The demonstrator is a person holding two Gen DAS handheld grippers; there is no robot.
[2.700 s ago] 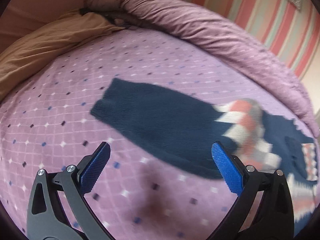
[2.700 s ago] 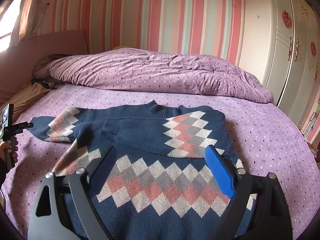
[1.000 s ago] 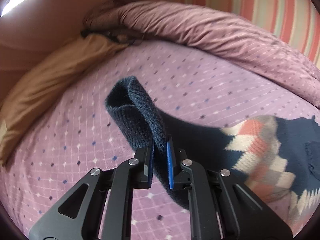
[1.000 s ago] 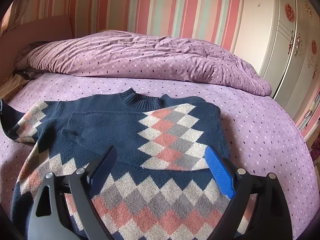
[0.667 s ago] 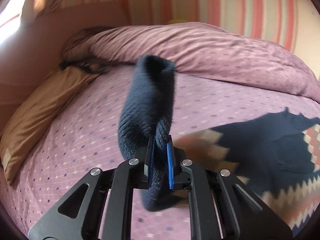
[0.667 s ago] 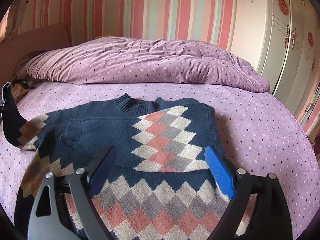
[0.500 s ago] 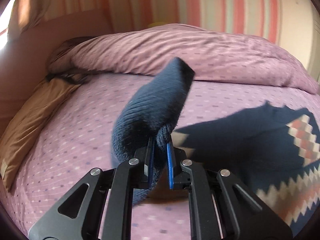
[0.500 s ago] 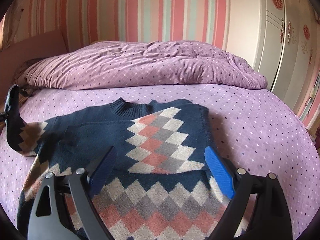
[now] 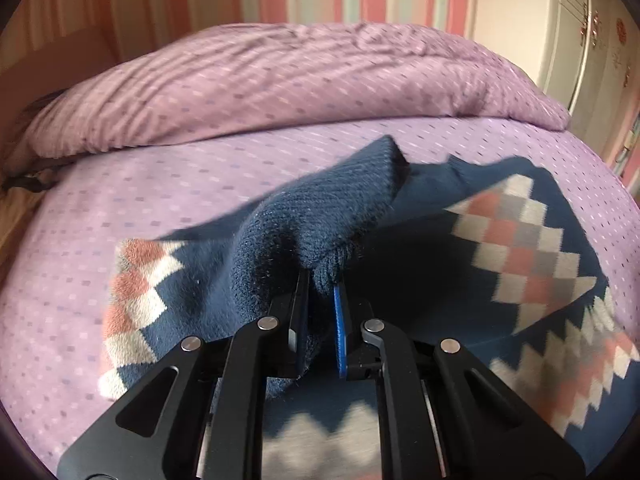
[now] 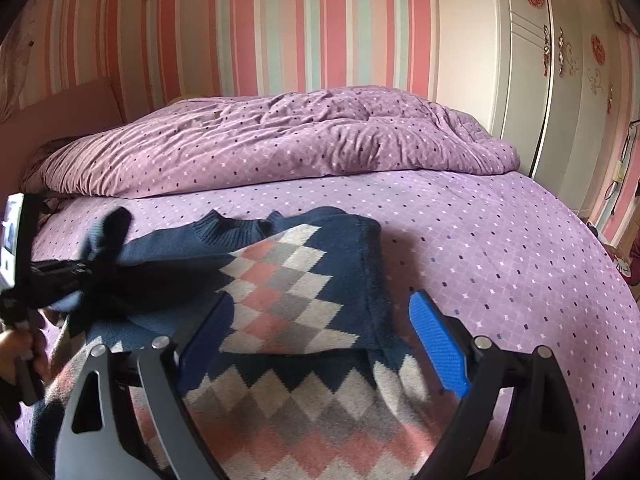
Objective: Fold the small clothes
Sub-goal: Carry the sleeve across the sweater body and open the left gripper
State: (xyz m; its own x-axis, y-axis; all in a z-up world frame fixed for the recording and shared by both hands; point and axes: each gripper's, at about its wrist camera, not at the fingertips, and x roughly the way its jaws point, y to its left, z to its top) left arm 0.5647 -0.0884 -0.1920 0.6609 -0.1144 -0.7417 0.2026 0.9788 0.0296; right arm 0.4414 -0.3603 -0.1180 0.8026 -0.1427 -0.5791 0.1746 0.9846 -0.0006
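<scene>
Sleeve fold on a knitted sweater (image 10: 280,292). The sweater is lying flat on the purple bedsheet (image 10: 500,248), in front of the bunched duvet (image 10: 280,148). The left gripper (image 9: 320,300) is clamping the navy cuff (image 9: 336,204) of one sleeve and holding it raised over the sweater's chest, presumably to lay the sleeve across the body. The right gripper (image 10: 320,340) is hovering above the sweater's already folded side, jaws spread wide and holding nothing, probably ready to smooth or pin it.

A home bedroom: ahead of the grippers lies a bed (image 10: 500,240) under a purple dotted sheet, a rumpled duvet (image 10: 280,144) beyond, striped wallpaper (image 10: 280,28) behind, a white wardrobe (image 10: 560,60) to the right.
</scene>
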